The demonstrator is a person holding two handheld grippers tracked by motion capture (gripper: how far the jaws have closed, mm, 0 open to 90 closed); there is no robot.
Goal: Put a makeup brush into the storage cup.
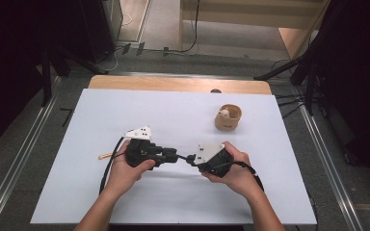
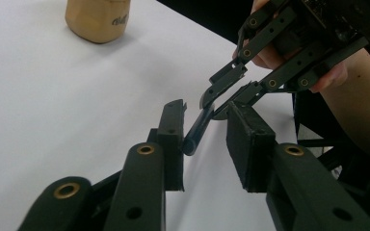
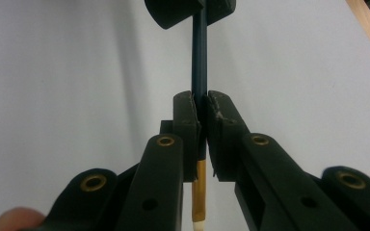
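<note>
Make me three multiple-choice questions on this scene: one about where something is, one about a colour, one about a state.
1. Where on the table does the wooden cup stand in the high view?
A. Beyond the right hand, toward the far right
B. At the near left corner
C. Between the two grippers

2. What colour is the stick where the right gripper has it?
A. Red
B. Dark blue
C. Green

3. What state is the right gripper in?
A. Wide open and empty
B. Shut on the stick
C. Lying unheld on the table

Answers:
1 A: the cup sits past the right hand, near the far right edge.
2 B: the right gripper view shows a dark blue shaft between the pads.
3 B: both pads press against the stick.
</note>
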